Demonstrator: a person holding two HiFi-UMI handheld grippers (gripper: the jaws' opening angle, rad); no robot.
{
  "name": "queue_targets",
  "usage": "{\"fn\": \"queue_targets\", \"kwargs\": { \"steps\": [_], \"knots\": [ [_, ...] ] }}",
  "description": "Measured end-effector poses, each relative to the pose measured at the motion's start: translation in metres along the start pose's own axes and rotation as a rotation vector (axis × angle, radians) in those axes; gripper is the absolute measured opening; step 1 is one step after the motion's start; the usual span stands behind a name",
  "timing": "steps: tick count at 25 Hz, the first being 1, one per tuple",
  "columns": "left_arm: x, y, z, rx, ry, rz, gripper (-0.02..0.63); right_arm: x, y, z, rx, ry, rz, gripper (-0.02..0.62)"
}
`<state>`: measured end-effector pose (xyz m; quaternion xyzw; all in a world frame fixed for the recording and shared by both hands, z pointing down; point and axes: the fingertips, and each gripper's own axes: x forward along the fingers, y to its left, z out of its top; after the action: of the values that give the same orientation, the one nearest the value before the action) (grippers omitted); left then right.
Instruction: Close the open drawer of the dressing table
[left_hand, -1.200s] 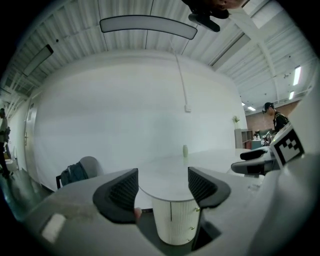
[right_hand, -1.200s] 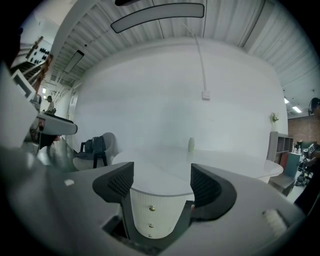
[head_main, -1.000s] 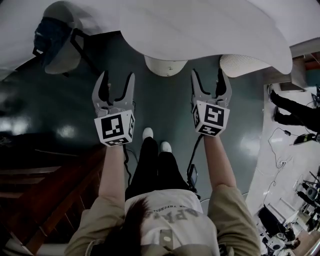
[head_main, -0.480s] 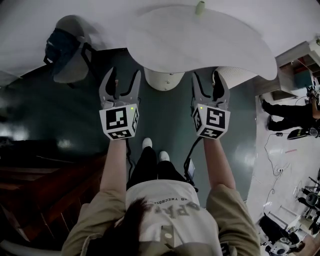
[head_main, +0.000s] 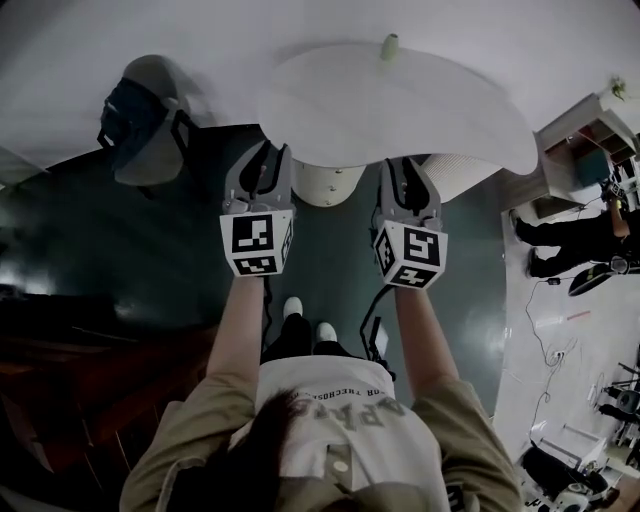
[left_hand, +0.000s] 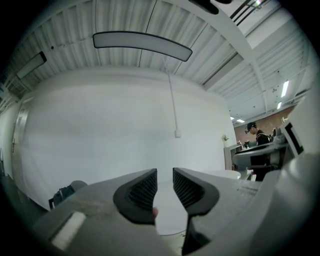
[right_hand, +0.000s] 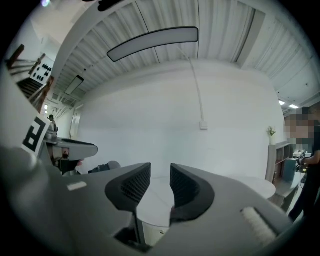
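Observation:
No dressing table or open drawer shows in any view. My left gripper (head_main: 262, 152) (left_hand: 165, 176) and right gripper (head_main: 405, 165) (right_hand: 160, 171) are held side by side, pointing level at a white rounded table (head_main: 400, 100). Their jaws are closing to a narrow gap, and nothing is between them. In the head view both tips reach the table's near edge, on either side of its white pedestal (head_main: 325, 182). The tabletop (left_hand: 169, 220) (right_hand: 155, 200) shows through each gap, with a bare white wall behind. A small pale green object (head_main: 390, 46) stands on the far side of the table.
A chair carrying a dark bag (head_main: 140, 120) stands left of the table. Dark wooden steps (head_main: 80, 380) lie at the lower left. A person (head_main: 560, 235) and shelving (head_main: 590, 135) are at the right. The person's feet (head_main: 305, 318) rest on dark green floor.
Both grippers have risen to the table's edge. Their jaws have gone from wide apart to a narrow gap. The table's far side and the small green object have come into view.

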<state>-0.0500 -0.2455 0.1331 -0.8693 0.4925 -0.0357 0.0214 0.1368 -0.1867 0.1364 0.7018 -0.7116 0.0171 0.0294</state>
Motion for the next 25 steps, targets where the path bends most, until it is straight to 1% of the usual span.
{"fn": "queue_targets", "kwargs": {
  "steps": [4,8,14,18,25],
  "knots": [
    [0.001,-0.010,-0.005,0.016,0.019,-0.019,0.106,-0.002,0.003,-0.001,-0.003,0.005,0.004,0.095],
    [0.000,-0.015,-0.009,0.031,0.027,-0.018,0.054,-0.002,0.002,-0.003,0.012,0.007,0.006,0.063],
    [0.001,-0.013,-0.017,0.042,0.035,-0.018,0.009,0.001,0.002,-0.003,0.003,0.009,0.006,0.031],
    [0.001,-0.008,-0.017,0.056,0.035,-0.019,0.008,0.003,0.006,-0.003,0.003,0.008,0.014,0.006],
    [-0.001,-0.001,-0.016,0.058,0.029,-0.023,0.008,0.004,0.017,0.001,0.011,0.000,0.044,0.006]
  ]
}}
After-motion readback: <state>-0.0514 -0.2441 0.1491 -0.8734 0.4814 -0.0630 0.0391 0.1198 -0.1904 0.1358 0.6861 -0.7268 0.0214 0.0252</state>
